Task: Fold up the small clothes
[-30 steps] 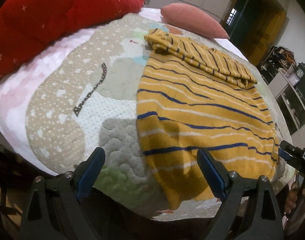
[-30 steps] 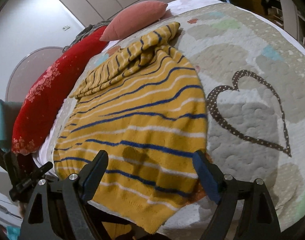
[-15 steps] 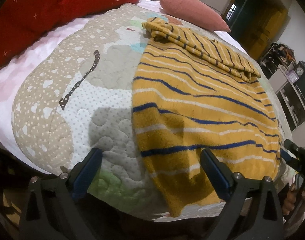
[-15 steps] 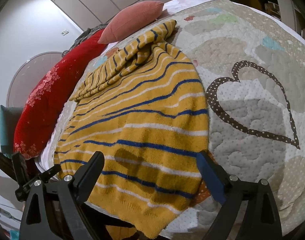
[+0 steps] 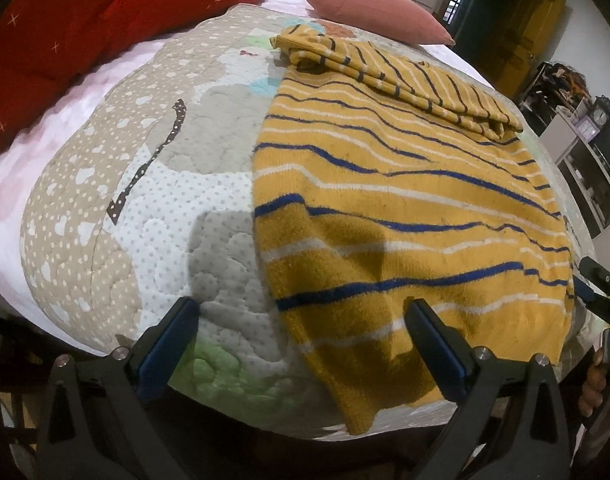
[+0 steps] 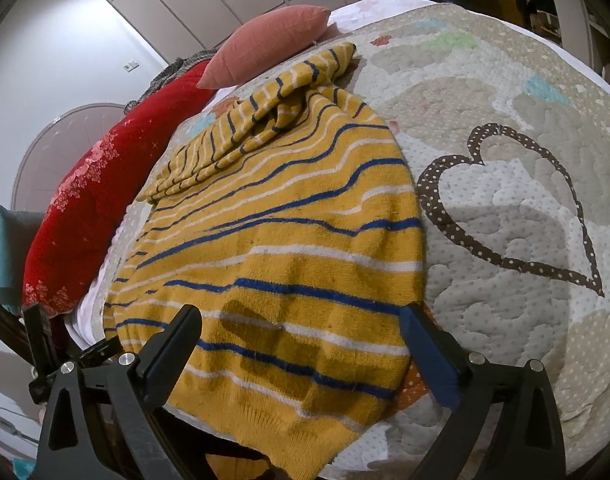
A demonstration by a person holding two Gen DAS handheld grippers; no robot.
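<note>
Mustard-yellow knitted sweater with blue and white stripes (image 5: 409, 208) spread flat on a quilted patchwork bedspread with a brown dotted heart outline (image 6: 505, 240), hem drooping over the near edge of the bed, sleeves folded in a bunch across the far end. Left claw (image 5: 301, 340) hovering over the hem's left corner, jaws opening wide, gripping nothing. Right claw (image 6: 301, 344) above the hem, jaws likewise opening wide, pads clear of the knit. Beyond, a salmon-pink pillow (image 5: 377, 8) and a red floral blanket (image 5: 85, 20).
</note>
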